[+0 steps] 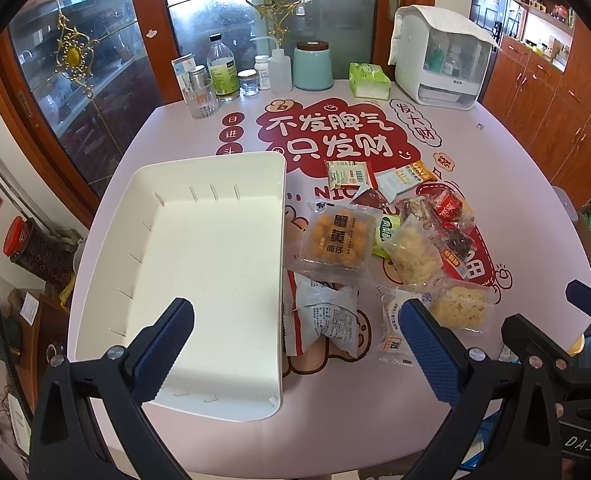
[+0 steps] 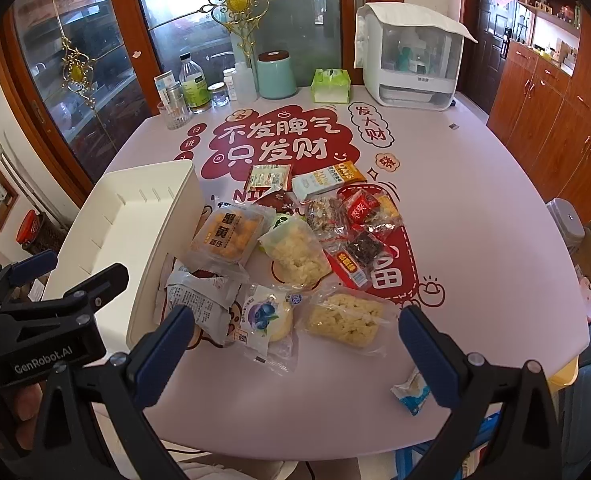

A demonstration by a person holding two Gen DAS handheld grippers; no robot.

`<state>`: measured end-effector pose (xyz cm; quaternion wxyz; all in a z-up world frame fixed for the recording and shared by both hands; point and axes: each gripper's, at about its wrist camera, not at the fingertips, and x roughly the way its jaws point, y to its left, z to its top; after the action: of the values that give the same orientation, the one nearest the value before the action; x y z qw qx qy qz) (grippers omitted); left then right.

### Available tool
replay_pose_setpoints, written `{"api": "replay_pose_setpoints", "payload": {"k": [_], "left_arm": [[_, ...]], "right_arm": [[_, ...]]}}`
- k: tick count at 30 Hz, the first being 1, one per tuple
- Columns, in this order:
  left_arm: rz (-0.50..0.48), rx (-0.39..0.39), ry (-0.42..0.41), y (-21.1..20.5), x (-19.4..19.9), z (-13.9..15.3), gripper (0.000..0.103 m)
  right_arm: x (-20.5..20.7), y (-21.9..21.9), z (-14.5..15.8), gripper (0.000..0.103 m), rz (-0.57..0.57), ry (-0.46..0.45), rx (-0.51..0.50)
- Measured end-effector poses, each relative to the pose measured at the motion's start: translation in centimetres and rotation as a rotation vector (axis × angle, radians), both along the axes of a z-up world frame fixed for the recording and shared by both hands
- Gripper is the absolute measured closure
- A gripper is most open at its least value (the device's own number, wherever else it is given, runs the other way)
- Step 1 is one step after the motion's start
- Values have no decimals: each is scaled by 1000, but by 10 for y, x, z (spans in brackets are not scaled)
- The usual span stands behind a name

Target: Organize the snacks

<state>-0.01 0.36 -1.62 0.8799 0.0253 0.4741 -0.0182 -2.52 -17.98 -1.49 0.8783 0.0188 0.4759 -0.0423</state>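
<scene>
A pile of wrapped snacks (image 2: 295, 240) lies on the pink table cover (image 2: 475, 240), just right of a white tray (image 1: 199, 248). The tray holds nothing; only its ribbed inner walls show. Its long axis runs from the near table edge toward the far side, and its right wall touches or nearly touches the closest packets.

Within the pile, a clear pack of orange-yellow balls (image 1: 337, 238) sits beside the tray's right wall. Nearer the camera lies a crumpled grey-and-white packet (image 1: 323, 316), then a round pastry with a blueberry label (image 2: 265, 316), and a clear bag of pale puffed pieces (image 2: 345, 320) with its long side lying across the table. Red wrappers and flat bars lie at the far end of the pile. A small blue-and-white sachet (image 2: 409, 390) lies apart, near the front edge.

The left gripper (image 1: 295, 344) hangs over the tray's near right corner, jaws wide apart, gripping nothing. The right gripper (image 2: 295, 344) hovers over the nearest packets, also spread wide and empty.

Bottles, a glass (image 1: 199, 96), a teal canister (image 1: 312, 66), a tissue pack (image 1: 369, 80) and a white appliance (image 1: 439, 60) line the far edge.
</scene>
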Motion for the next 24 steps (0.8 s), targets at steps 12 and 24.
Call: {"api": "replay_pose_setpoints", "payload": {"k": [12,24], "left_arm": [[-3,1,6,1,1,-5,1],[-10,7,10,-1,12,-9,1]], "right_arm": [[8,-1,-4,0,1,14,18],[13,-3,-5,0,2,19,24]]}}
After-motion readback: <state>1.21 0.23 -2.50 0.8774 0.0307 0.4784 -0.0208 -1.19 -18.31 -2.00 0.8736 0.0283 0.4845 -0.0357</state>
